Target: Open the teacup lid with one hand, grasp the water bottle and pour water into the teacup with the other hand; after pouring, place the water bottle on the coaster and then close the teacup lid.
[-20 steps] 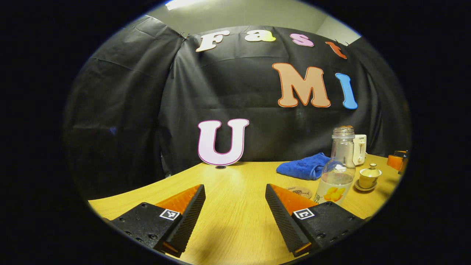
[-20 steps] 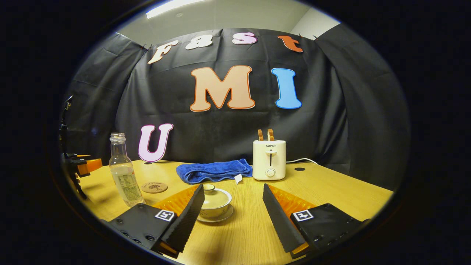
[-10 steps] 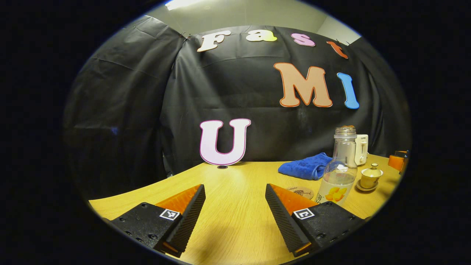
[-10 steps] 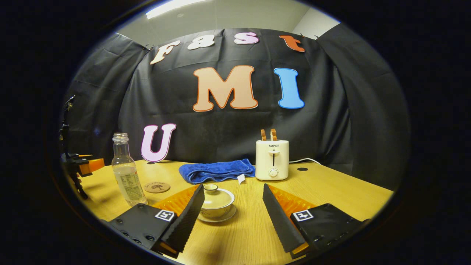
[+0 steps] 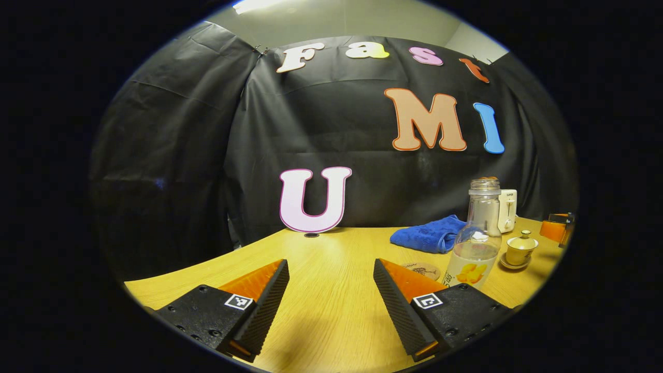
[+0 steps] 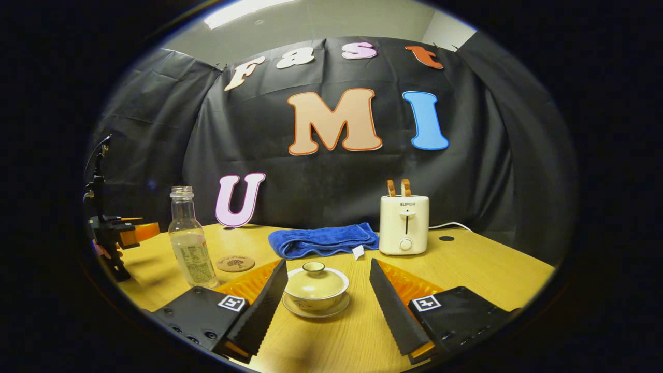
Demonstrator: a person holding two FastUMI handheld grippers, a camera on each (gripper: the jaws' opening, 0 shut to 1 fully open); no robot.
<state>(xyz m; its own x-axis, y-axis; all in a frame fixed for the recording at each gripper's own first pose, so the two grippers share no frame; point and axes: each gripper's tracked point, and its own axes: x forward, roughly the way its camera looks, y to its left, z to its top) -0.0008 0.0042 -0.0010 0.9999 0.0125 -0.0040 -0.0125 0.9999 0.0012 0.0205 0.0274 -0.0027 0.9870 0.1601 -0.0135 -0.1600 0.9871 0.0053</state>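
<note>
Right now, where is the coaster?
In the right gripper view the coaster lies flat on the table, just right of the water bottle and left of the blue towel.

Black cloth wall (image 6: 321, 191) encloses the wooden counter (image 6: 481, 269). Pale ceiling (image 6: 331, 20) above carries a lit strip light (image 6: 243, 6).

bare table (image 6: 481, 269) right of teacup (image 6: 316, 286), water bottle (image 6: 190, 243) and coaster (image 6: 235, 263) crowding its left
</note>
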